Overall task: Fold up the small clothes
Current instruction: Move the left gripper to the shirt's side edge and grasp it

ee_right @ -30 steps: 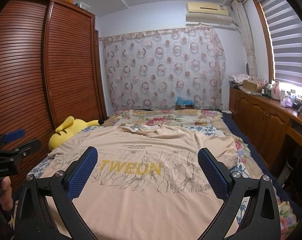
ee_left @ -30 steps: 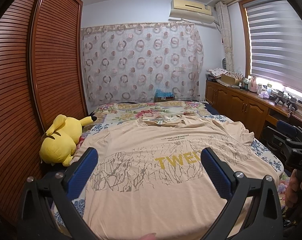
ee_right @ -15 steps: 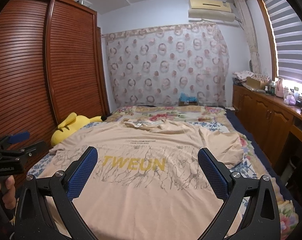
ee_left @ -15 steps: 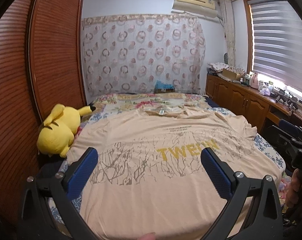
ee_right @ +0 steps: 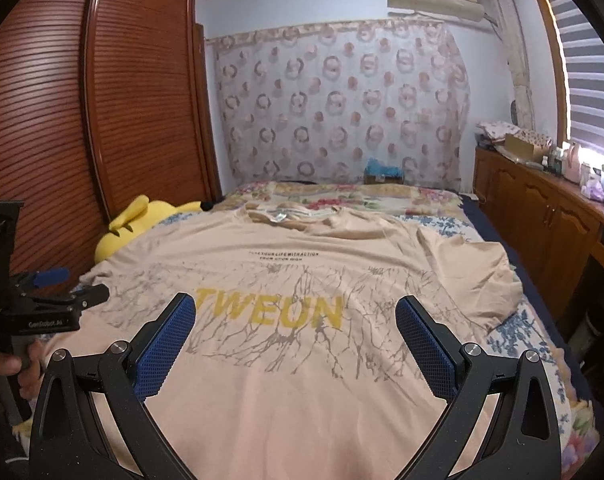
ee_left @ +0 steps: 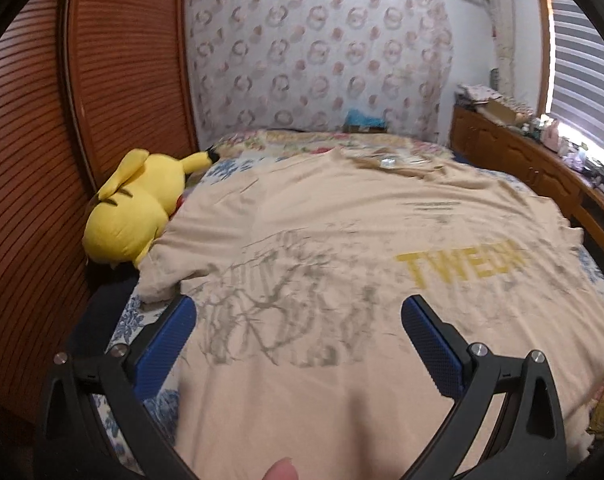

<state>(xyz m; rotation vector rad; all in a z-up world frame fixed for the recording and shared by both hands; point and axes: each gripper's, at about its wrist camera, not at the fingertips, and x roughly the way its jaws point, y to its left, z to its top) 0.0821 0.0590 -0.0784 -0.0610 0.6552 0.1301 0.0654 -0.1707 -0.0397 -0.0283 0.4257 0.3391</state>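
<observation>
A beige T-shirt (ee_left: 341, 240) with a yellow "TWEUN" print lies spread flat, front up, on the bed; it also shows in the right wrist view (ee_right: 302, 280). Its left sleeve (ee_left: 162, 276) lies by the bed's left edge, its right sleeve (ee_right: 473, 276) lies out to the right. My left gripper (ee_left: 298, 320) is open and empty above the shirt's lower left part. My right gripper (ee_right: 296, 320) is open and empty above the lower middle. The left gripper also shows in the right wrist view (ee_right: 58, 288) at the left edge.
A yellow plush toy (ee_left: 138, 204) lies at the bed's left edge against the brown wardrobe (ee_left: 102, 80). A floral bedspread (ee_right: 341, 196) covers the bed. A wooden cabinet (ee_right: 541, 220) with clutter runs along the right wall. A curtain (ee_right: 341, 100) hangs behind.
My left gripper has moved forward, down and to the left, closer to the shirt's left sleeve. My right gripper has shifted little. Both stay open.
</observation>
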